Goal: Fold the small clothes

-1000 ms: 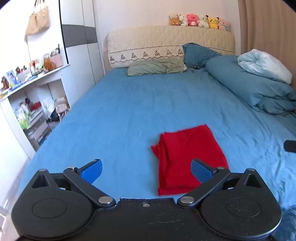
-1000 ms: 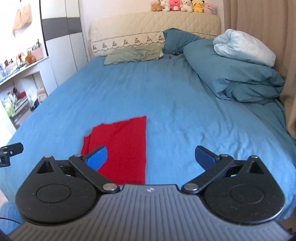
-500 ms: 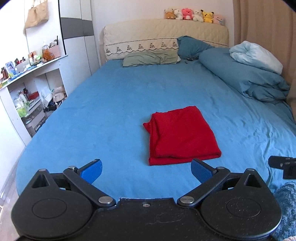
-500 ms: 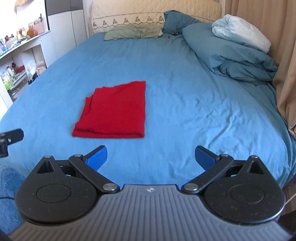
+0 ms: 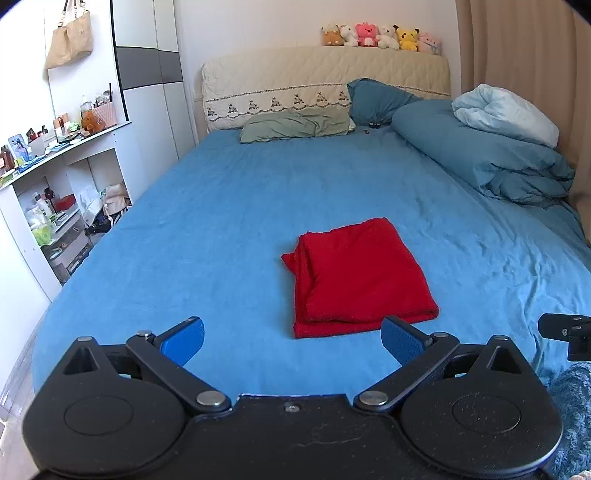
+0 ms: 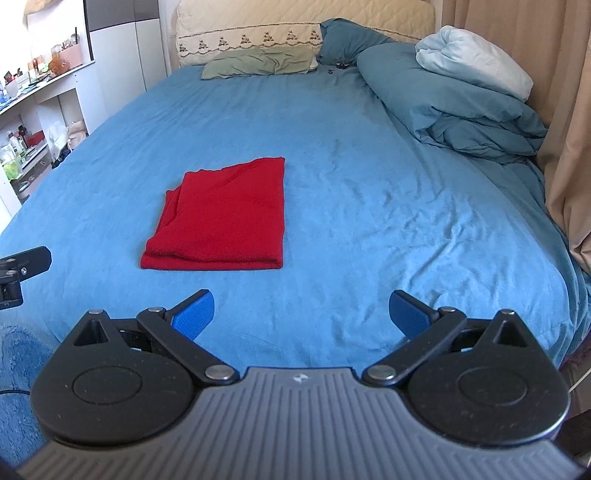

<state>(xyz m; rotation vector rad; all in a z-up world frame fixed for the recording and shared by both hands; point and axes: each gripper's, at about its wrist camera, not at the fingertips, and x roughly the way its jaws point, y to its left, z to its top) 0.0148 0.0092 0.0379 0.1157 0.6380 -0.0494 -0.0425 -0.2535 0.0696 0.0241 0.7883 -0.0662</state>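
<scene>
Where the blue sheet of the bed (image 5: 229, 229) runs toward the headboard (image 5: 325, 74), a broad stretch of bare fabric lies on every side of the folded red garment (image 5: 358, 277), which rests flat near the foot edge, well apart from pillows and duvet. Left gripper (image 5: 291, 338): jaws wide apart, holding nothing, blue pads poised above the near edge of the bed, just short of the garment's near fold. Right gripper (image 6: 301, 314): jaws likewise spread and empty, with the garment (image 6: 221, 218) ahead and to its left. The garment's left side shows stacked layers slightly out of line (a small flap juts at the far-left corner); its right edge is straight. Along the right side of the bed a heaped blue duvet (image 5: 487, 158) carries a pale blue blanket (image 5: 506, 114), narrowing the free sheet there. A green pillow (image 5: 295, 127) and a dark blue pillow (image 5: 376, 99) lie against the headboard, on which a row of plush toys (image 5: 380, 35) sits. Small dark objects on the sheet beside the dark pillow are too small to identify. White shelving (image 5: 62, 206) crowded with clutter flanks the left side; a curtain (image 6: 554, 92) hangs on the right. Each view catches only a cut-off black part of the other gripper at its margin.
</scene>
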